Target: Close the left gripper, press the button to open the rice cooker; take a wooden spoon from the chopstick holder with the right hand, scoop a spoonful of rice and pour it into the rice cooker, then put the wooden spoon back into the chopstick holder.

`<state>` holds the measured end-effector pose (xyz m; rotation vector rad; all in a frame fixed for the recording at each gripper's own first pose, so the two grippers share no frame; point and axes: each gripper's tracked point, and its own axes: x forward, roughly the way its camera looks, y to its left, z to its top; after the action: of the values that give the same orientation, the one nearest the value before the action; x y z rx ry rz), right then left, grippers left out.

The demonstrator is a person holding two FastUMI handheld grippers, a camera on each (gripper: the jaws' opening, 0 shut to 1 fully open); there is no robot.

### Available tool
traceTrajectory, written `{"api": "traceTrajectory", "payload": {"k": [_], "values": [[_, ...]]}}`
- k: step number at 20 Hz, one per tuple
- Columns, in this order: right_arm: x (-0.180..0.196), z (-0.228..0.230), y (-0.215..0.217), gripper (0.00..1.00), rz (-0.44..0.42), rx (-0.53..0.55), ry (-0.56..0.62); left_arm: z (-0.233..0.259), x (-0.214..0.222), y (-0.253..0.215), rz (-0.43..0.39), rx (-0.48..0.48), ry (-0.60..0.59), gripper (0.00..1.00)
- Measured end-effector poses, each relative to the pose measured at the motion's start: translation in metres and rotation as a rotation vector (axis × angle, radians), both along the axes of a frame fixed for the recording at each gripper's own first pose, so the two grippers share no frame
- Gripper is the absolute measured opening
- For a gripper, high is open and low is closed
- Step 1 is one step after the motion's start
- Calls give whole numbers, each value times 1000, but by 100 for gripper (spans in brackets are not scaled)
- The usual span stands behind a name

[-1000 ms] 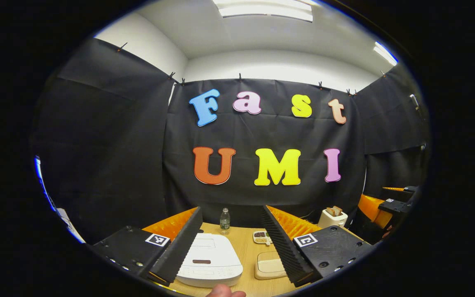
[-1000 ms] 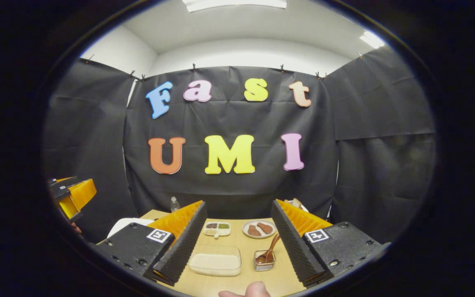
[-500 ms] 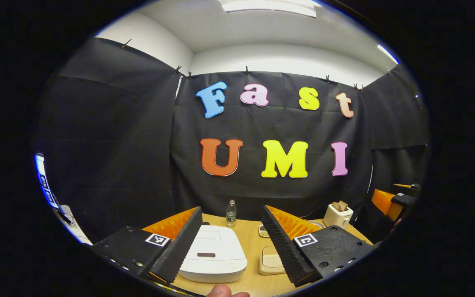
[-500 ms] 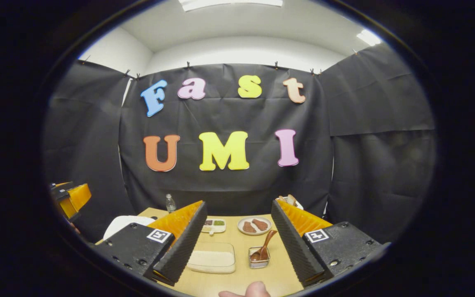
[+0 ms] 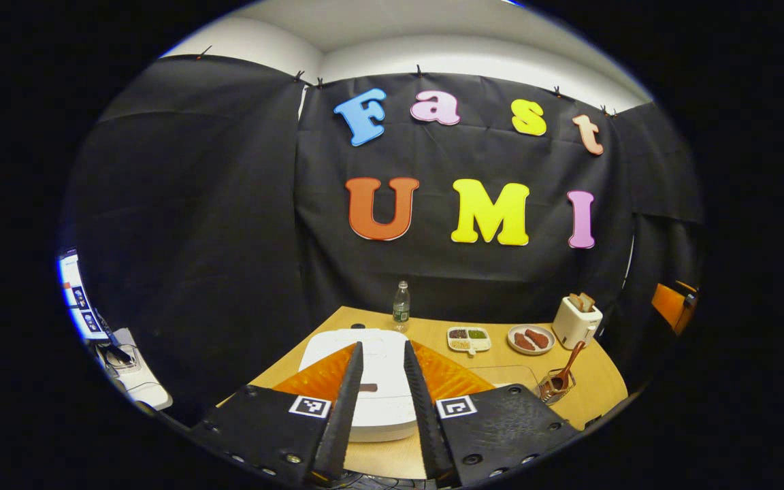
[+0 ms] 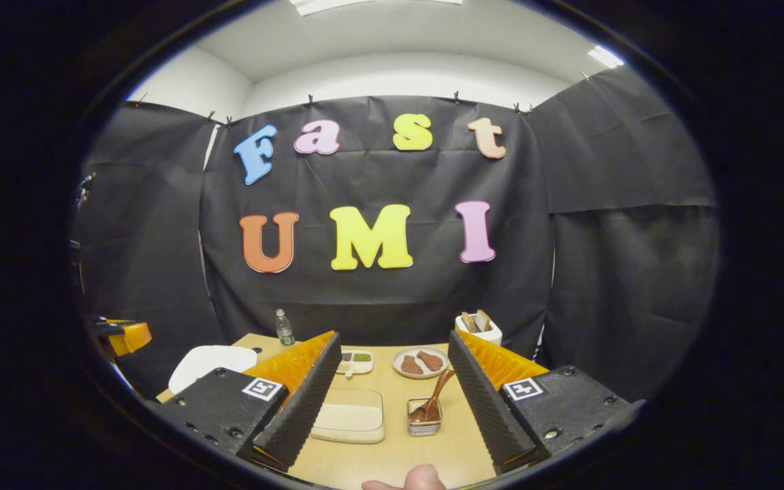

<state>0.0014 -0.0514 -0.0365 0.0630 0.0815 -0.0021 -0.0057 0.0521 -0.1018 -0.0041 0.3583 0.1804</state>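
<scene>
In the left gripper view, we see our left tool with fingers nearly together, a narrow gap left, gripping nothing, above the closed white rice cooker on the worktop. Our right tool gapes wide, empty. At its 12 o'clock the wooden spoon leans in the chopstick holder, beside the rice tray.

The left gripper now has its fingers drawn much closer together, a narrow gap left, and it sits higher and tips down, so the rice cooker and more table show. The right gripper tilts slightly lower, jaws wide as before.
</scene>
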Motion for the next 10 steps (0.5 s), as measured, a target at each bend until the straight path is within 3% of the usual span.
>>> {"api": "traceTrajectory", "payload": {"k": [3, 4, 10], "values": [[2, -6, -11, 100, -8, 4, 9, -35, -1, 5, 7, -61, 145, 7], [4, -8, -15, 100, -12, 5, 12, -45, -3, 3, -10, -90, 197, 1], [4, -28, -43, 100, -46, -2, 57, -93, 20, 17, -36, -191, 359, 0]]}}
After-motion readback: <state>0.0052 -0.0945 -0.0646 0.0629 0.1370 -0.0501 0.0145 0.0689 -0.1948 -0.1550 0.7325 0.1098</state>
